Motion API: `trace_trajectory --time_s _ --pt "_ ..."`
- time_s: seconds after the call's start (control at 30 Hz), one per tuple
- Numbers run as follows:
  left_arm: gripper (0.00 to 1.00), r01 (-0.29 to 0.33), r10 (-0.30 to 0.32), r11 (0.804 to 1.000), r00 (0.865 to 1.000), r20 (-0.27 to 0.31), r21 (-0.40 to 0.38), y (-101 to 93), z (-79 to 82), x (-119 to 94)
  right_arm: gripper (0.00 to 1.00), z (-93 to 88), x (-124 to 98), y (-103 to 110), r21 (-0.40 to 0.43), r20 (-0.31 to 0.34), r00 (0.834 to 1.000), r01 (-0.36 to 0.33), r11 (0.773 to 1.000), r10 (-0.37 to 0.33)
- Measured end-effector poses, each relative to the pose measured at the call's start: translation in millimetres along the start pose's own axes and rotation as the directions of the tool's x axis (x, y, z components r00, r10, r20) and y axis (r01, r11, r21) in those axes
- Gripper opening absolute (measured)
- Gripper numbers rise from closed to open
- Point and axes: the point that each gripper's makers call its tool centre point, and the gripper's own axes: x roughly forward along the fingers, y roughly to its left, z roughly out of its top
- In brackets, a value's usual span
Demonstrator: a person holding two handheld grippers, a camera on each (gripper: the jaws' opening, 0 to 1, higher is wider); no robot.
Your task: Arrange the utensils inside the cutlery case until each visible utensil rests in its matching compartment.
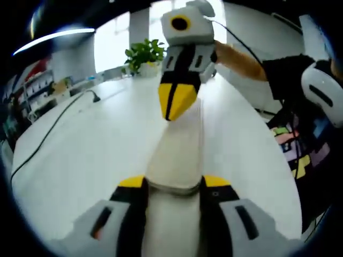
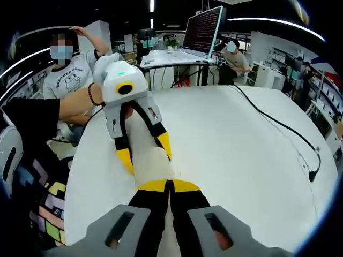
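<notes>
Your left gripper pinches one end of the closed cutlery case, right gripper clamps the other, mid-table. Case unopened, no utensils sorted; everything's left.

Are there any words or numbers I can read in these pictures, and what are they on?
No text reads clearly.
Big monitor behind the white table: rows of red characters, too small to read.
Seated person's grey T-shirt: a dark print, too blurred to read.
Left gripper, right gripper and cream cutlery case: no lettering visible.
</notes>
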Motion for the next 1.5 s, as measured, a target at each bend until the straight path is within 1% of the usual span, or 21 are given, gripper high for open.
trace_trajectory --time_s 0.03,0.07,0.1,0.13,0.17,0.2,0.27,0.37,0.43,0.5,0.67,0.73,0.77,0.8,0.93,1.03,1.13,1.23,1.33,1.37,1.5 --pt "0.41 -0.001 0.001 1.000 1.000 0.002 -0.001 0.1 -0.2 0.0 0.03 -10.9 -5.5 -6.3 0.035 -0.031 0.999 0.028 0.999 -0.027" --pt "0.41 -0.002 0.002 1.000 1.000 0.003 -0.001 0.1 -0.2 0.0 0.04 -16.6 -8.7 -9.0 0.009 -0.028 0.999 0.025 1.000 -0.025" --pt "0.41 -0.002 0.002 1.000 1.000 0.002 -0.002 0.1 -0.3 0.1 0.03 -20.0 -12.6 -13.8 0.026 -0.004 0.999 0.047 0.999 -0.047" --pt "0.41 -0.004 0.004 1.000 1.000 0.001 -0.002 0.2 -0.3 0.3 0.03 -25.9 -16.3 -12.9 0.046 0.000 0.999 0.037 0.998 -0.037" --pt "0.41 -0.005 0.005 1.000 1.000 -0.001 -0.003 0.2 -0.2 0.5 0.03 -29.3 -19.5 -10.9 0.064 0.017 1.000 0.024 0.998 -0.025" --pt "0.41 -0.007 0.007 1.000 1.000 -0.002 -0.003 0.4 -0.2 0.6 0.03 -25.2 -23.3 -11.6 0.074 0.081 0.997 0.008 0.997 -0.014" --pt "0.41 -0.008 0.008 1.000 1.000 -0.003 -0.004 0.4 -0.3 0.8 0.03 -26.0 -30.6 -10.9 0.060 0.121 0.993 -0.003 0.998 -0.004" --pt "0.41 -0.003 0.003 1.000 1.000 0.004 0.001 0.5 -0.3 0.9 0.03 -18.8 -38.8 -11.0 -0.021 0.227 0.974 -0.003 1.000 0.008" --pt "0.41 0.000 0.000 1.000 1.000 0.005 0.002 0.5 -0.3 1.0 0.08 -15.9 -43.6 -9.2 -0.013 0.301 0.953 -0.021 1.000 0.024" --pt "0.41 0.000 0.000 1.000 1.000 0.003 0.003 0.4 -0.3 1.3 0.10 -17.9 -44.8 -6.0 -0.018 0.342 0.938 -0.047 0.999 0.051" --pt "0.41 0.002 -0.002 1.000 1.000 0.011 0.004 0.3 -0.2 1.9 0.13 -29.5 -46.5 -5.8 0.017 0.374 0.926 -0.061 0.998 0.051" --pt "0.41 0.002 -0.002 1.000 1.000 0.014 0.004 0.5 0.2 2.1 0.14 -35.1 -47.0 -5.5 0.008 0.365 0.930 -0.047 0.999 0.041" --pt "0.41 0.000 0.000 1.000 1.000 0.013 0.003 0.9 0.3 2.1 0.14 -41.8 -46.9 -4.1 0.023 0.334 0.941 -0.063 0.998 0.052" --pt "0.41 -0.001 0.001 1.000 1.000 0.012 0.003 1.0 0.4 2.2 0.15 -44.6 -47.7 -3.3 0.033 0.323 0.945 -0.072 0.997 0.058" --pt "0.41 -0.008 0.008 1.000 1.000 0.009 -0.002 1.5 0.7 2.5 0.25 -50.6 -54.9 -7.1 0.010 0.313 0.949 -0.027 1.000 0.022" --pt "0.41 -0.012 0.012 1.000 1.000 0.006 -0.003 1.8 0.8 2.4 0.33 -55.9 -63.4 -7.9 0.000 0.325 0.946 -0.014 1.000 0.013" --pt "0.41 -0.009 0.009 1.000 1.000 0.014 -0.005 2.6 0.9 2.1 0.43 -70.3 -65.8 -8.0 -0.020 0.290 0.957 0.008 1.000 -0.002" --pt "0.41 -0.008 0.008 1.000 1.000 0.026 -0.005 3.2 1.3 1.9 0.47 -80.5 -68.2 -6.3 -0.026 0.287 0.958 0.018 1.000 -0.009" --pt "0.41 -0.007 0.007 1.000 0.999 0.043 -0.004 3.9 1.8 2.0 0.48 -90.1 -68.6 -11.9 0.014 0.298 0.954 0.004 1.000 -0.008" --pt "0.41 -0.007 0.007 1.000 0.999 0.053 -0.005 4.6 1.9 2.4 0.48 -87.3 -69.9 -14.0 0.012 0.328 0.945 0.011 1.000 -0.015" --pt "0.41 -0.011 0.011 1.000 0.997 0.079 -0.007 6.0 3.9 3.9 0.49 -89.9 -73.3 -22.9 0.034 0.343 0.939 0.027 0.999 -0.038"
